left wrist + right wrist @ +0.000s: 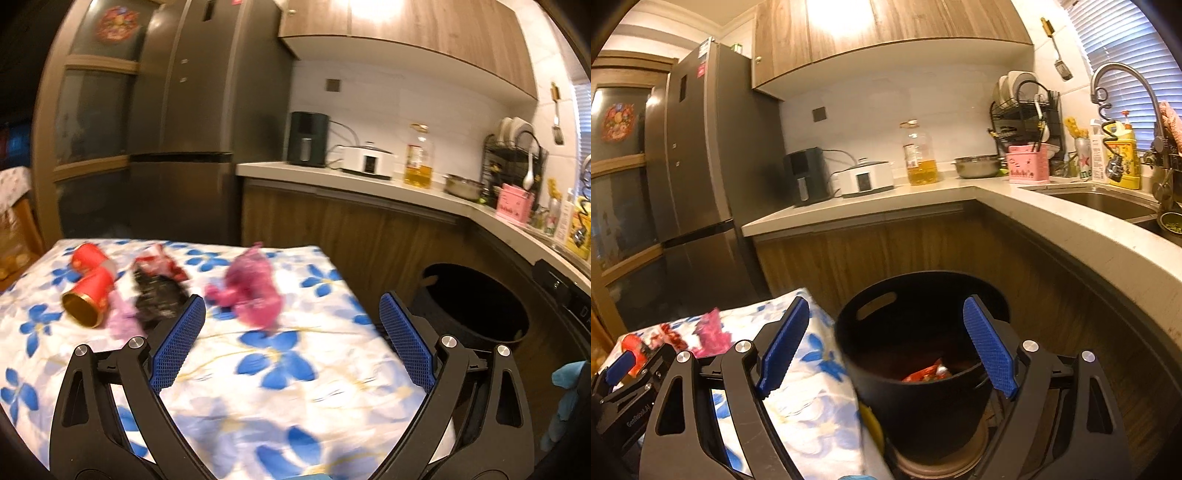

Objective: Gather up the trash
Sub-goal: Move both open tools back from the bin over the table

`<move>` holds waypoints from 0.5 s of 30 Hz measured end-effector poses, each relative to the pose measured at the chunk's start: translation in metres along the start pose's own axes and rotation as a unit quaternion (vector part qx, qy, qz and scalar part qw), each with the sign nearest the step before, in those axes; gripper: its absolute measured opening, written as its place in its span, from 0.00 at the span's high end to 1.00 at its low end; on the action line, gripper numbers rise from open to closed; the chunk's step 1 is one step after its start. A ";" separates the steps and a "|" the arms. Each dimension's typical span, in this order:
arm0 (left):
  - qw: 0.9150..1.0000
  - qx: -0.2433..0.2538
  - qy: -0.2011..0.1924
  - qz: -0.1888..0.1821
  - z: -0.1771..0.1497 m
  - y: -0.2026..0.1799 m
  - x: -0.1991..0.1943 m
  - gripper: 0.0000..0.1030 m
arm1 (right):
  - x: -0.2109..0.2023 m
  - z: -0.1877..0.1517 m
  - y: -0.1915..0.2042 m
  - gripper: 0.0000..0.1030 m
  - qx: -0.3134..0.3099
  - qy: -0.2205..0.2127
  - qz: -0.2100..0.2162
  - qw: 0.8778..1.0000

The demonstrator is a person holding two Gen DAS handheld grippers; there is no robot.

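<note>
On the floral tablecloth (295, 373) lie a crumpled pink bag (253, 290), a black and red wrapper (159, 288), a pale purple scrap (123, 317) and two red paper cups (86, 284). My left gripper (291, 332) is open and empty, just short of the pink bag. A black bin (916, 369) stands right of the table, also in the left wrist view (476, 299). A red wrapper (927, 373) lies inside it. My right gripper (886, 347) is open and empty above the bin's near rim. The pink bag (709, 330) shows at the left.
A kitchen counter (960, 192) runs behind and to the right, with an oil bottle (921, 155), appliances, a dish rack (1027, 107) and a sink (1108, 203). A grey fridge (195, 110) stands behind the table. Wooden cabinets (923, 251) back the bin.
</note>
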State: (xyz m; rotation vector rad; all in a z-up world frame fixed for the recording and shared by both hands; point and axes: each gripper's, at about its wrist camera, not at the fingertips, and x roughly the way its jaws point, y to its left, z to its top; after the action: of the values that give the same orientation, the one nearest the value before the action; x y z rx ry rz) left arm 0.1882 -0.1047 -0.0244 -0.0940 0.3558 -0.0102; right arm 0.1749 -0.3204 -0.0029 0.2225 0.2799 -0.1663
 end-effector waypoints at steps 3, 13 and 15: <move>1.000 -0.006 0.002 0.019 -0.004 0.018 -0.004 0.09 | -0.001 -0.008 0.018 0.19 -0.006 0.006 0.017 1.000; 0.998 -0.026 0.001 0.058 -0.009 0.069 -0.012 0.09 | 0.002 -0.025 0.073 0.19 -0.034 0.020 0.064 0.997; 0.998 -0.028 0.000 0.063 -0.010 0.079 -0.012 0.09 | 0.005 -0.028 0.082 0.19 -0.037 0.022 0.071 0.997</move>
State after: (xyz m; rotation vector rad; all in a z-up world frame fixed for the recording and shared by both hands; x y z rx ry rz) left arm 0.1731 -0.0270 -0.0374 -0.1277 0.3617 0.1245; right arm 0.1885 -0.2359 -0.0147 0.1710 0.3132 -0.0111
